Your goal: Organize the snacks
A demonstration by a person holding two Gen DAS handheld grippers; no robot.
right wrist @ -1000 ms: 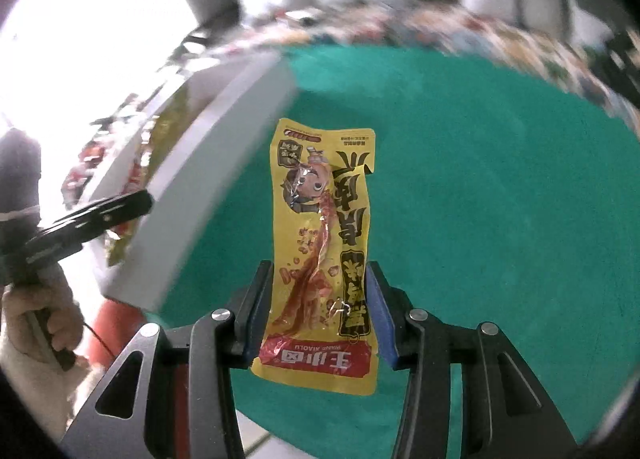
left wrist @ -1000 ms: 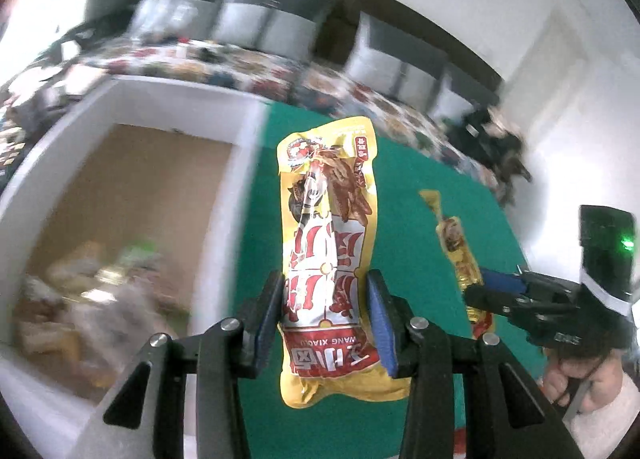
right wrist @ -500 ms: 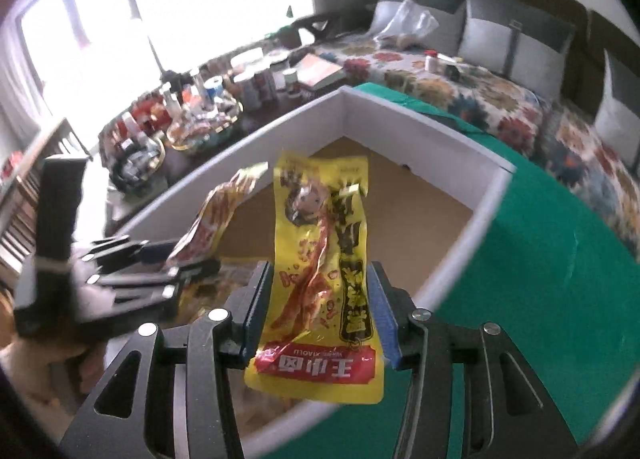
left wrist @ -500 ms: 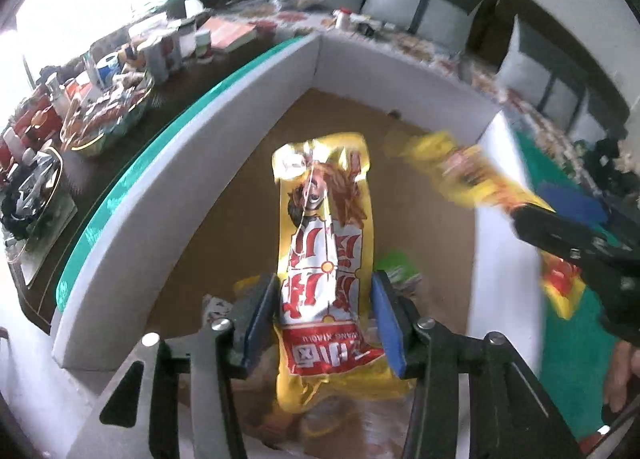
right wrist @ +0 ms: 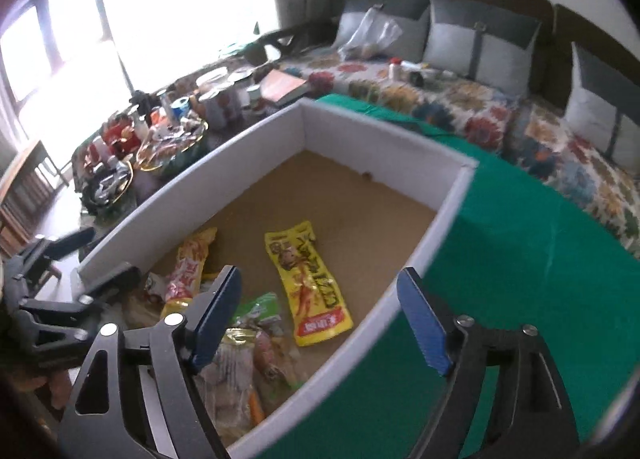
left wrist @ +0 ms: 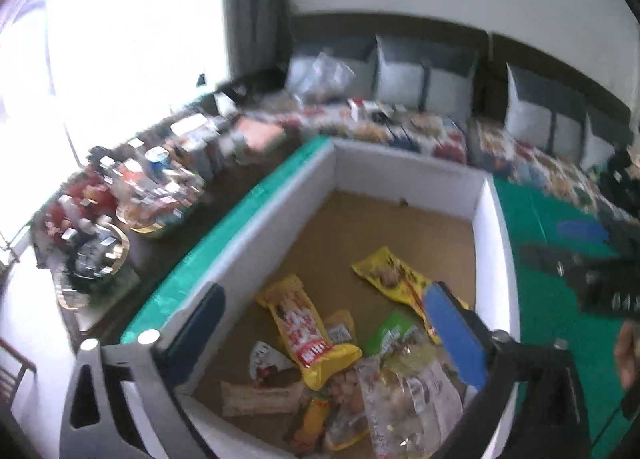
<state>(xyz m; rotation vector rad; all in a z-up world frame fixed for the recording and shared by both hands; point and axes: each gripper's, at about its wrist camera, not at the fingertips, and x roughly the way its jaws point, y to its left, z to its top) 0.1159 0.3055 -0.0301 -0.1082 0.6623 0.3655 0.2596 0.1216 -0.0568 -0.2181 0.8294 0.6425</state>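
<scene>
A white-walled box point(left wrist: 408, 163) with a brown floor stands on the green cloth. My left gripper point(left wrist: 328, 325) hangs over its near end, jaws opening wide, nothing between the pads. Below it a yellow-and-red snack packet point(left wrist: 304, 331) lies on the pile of snacks. My right gripper point(right wrist: 320, 319) is above the box's point(right wrist: 380, 127) right wall, jaws also opening and empty. A yellow packet point(right wrist: 308, 283) lies flat on the box floor in front of it; it also shows as the yellow packet point(left wrist: 396, 279) in the left wrist view. Each gripper appears in the other's view: left gripper point(right wrist: 108, 255), right gripper point(left wrist: 560, 243).
Several other snack bags point(left wrist: 400, 387) are heaped in the box's near end. Green cloth point(right wrist: 520, 239) covers the table right of the box. A side table with bottles and trays point(left wrist: 120, 211) stands left, and a floral sofa with grey cushions point(right wrist: 460, 91) behind.
Both grippers carried their packets from above the green cloth to over the box, then opened. The two packets now lie inside the box.
</scene>
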